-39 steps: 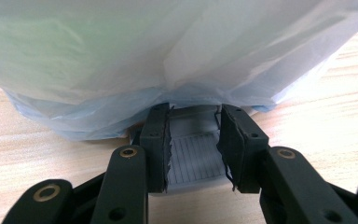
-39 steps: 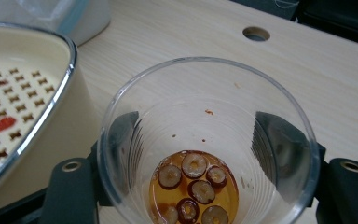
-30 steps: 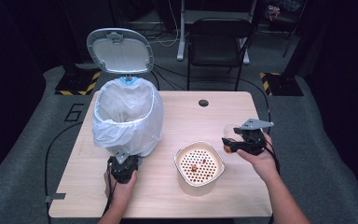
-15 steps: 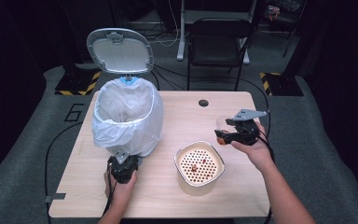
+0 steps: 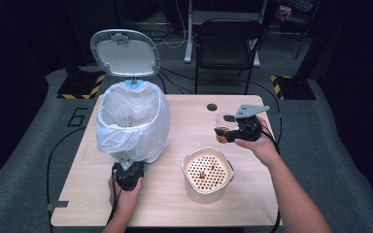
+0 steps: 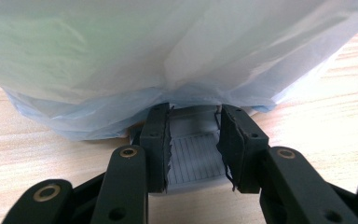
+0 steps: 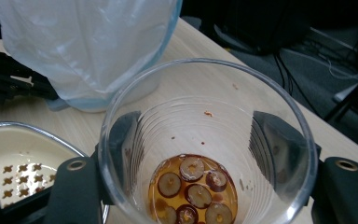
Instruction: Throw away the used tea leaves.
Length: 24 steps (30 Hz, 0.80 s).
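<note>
A bin lined with a white bag [image 5: 133, 121] stands on the table's left side, its grey lid [image 5: 125, 53] raised. At the bin's base, my left gripper [image 5: 127, 171] is shut on the grey ribbed pedal [image 6: 193, 156], one jaw on each side. My right gripper [image 5: 229, 132] is shut on a clear plastic cup [image 5: 222, 127] and holds it above the table right of centre. The cup [image 7: 200, 107] holds a little brown liquid with several round fruit slices [image 7: 191, 189]. A cream bowl with a perforated strainer insert [image 5: 207, 171] sits in front of the cup, with a few bits on it.
The wooden table [image 5: 184, 121] has a small dark hole [image 5: 211, 107] near its far edge. A black chair [image 5: 228, 43] stands behind the table. Cables trail over the grey floor [image 5: 58, 150] on the left. The bagged bin [image 7: 84, 42] stands close beyond the cup.
My right gripper has carried the cup leftward and a little farther from the person, from the table's right edge to behind the strainer bowl. The left gripper has stayed on the pedal.
</note>
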### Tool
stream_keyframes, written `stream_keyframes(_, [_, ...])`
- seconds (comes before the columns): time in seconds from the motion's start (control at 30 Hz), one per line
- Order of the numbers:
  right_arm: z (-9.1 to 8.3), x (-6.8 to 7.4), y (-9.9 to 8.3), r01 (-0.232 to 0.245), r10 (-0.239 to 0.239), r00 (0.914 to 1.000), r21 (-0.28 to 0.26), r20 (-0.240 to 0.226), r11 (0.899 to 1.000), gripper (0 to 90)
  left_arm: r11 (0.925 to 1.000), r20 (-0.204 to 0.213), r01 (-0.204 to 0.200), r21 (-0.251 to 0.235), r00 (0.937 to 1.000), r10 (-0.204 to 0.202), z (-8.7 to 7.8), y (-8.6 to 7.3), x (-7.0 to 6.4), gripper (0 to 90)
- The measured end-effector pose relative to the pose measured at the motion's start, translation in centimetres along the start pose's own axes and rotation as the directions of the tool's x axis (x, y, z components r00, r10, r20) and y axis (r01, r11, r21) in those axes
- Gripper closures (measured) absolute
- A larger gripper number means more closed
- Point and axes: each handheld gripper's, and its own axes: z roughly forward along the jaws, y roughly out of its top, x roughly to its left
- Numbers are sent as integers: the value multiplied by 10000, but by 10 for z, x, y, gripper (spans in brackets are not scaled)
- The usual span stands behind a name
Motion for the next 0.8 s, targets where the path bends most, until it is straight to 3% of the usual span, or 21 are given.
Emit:
stream_keyframes(0.03, [0,2,1,240,-242,9996,-244,-106,9994,348,10000,2,9,-6,10000,-9,0,0,0,635])
stream_keyframes(0.07, [0,2,1,240,-242,9996,-244,-106,9994,348,10000,3,7,0,10000,-7,0,0,0,635])
stream_keyframes(0.2, [-2,10,3,1146,-1150,9933,-326,-135,9929,352,10000,4,10,-5,10000,-10,0,0,0,635])
stream_keyframes(0.33, [-7,20,6,2214,-2218,9751,-536,-8,9737,358,10000,8,15,-14,10000,-15,0,0,0,635])
stream_keyframes(0.37, [-9,23,7,2585,-2584,9660,-586,88,9642,359,10000,6,11,-11,10000,-11,0,0,0,635])
stream_keyframes(0.43, [-13,32,7,3426,-3406,9394,-731,386,9367,359,10000,3,8,-8,10000,-8,0,0,0,635])
stream_keyframes(0.47, [-15,35,7,3660,-3636,9306,-812,432,9271,360,10000,1,3,-9,10000,-3,0,0,0,635])
stream_keyframes(0.53, [-18,42,7,4366,-4322,8994,-887,655,8953,360,10000,-1,-17,-5,10000,17,0,0,0,635])
stream_keyframes(0.57, [-19,46,7,4802,-4744,8766,-848,805,8730,360,10000,1,-10,-12,10000,10,0,0,0,635])
stream_keyframes(0.6, [-19,49,7,5006,-4945,8651,-811,842,8619,360,10000,-9,-12,-35,10000,12,0,0,0,635])
stream_keyframes(0.7, [-20,58,6,5869,-5783,8076,-611,1157,8073,359,10000,7,-44,-9,10000,44,0,0,0,635])
stream_keyframes(0.77, [-19,63,5,6244,-6156,7781,-475,1250,7797,358,10000,4,-38,-8,10000,38,0,0,0,635])
stream_keyframes(0.8, [-19,67,3,6472,-6395,7576,-228,1310,7620,358,10000,6,-34,-13,10000,34,0,0,0,635])
